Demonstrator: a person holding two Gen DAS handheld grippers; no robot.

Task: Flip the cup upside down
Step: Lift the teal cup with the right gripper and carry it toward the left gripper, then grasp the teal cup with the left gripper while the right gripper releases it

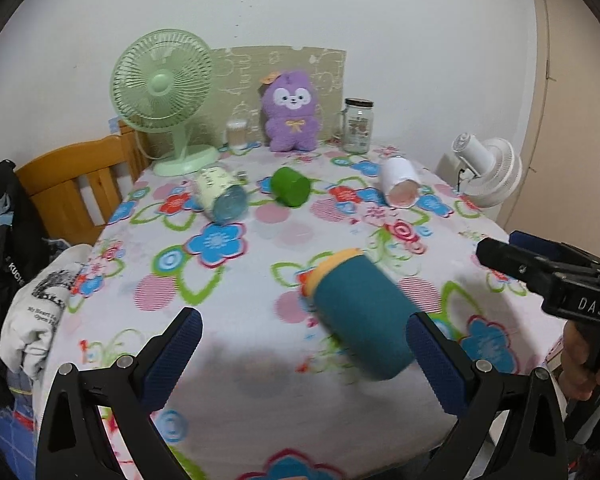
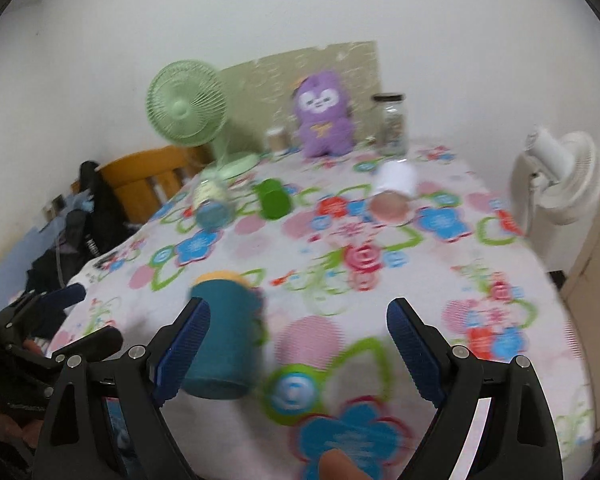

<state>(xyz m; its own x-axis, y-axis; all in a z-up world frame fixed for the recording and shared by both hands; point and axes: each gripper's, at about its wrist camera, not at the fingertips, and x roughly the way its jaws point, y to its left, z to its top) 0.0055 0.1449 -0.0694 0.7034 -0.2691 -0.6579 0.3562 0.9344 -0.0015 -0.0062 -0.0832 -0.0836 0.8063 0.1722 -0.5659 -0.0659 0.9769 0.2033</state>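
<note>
The left gripper (image 1: 304, 344) stands wide open, its right pad just beside the teal cup (image 1: 360, 316), which is blurred; whether they touch cannot be told. The cup lies tilted on the floral tablecloth (image 1: 236, 292), its yellow-rimmed end pointing toward the purple plush toy (image 1: 290, 112) at the far edge. The right gripper (image 2: 298, 348) is also spread wide, holding nothing, with the cup (image 2: 220, 340) against or just beside its left pad. A green cup (image 1: 290, 186) lies in front of the plush.

Cup (image 1: 360, 312) on table (image 1: 260, 360), three cups (image 1: 290, 186) behind it
</note>
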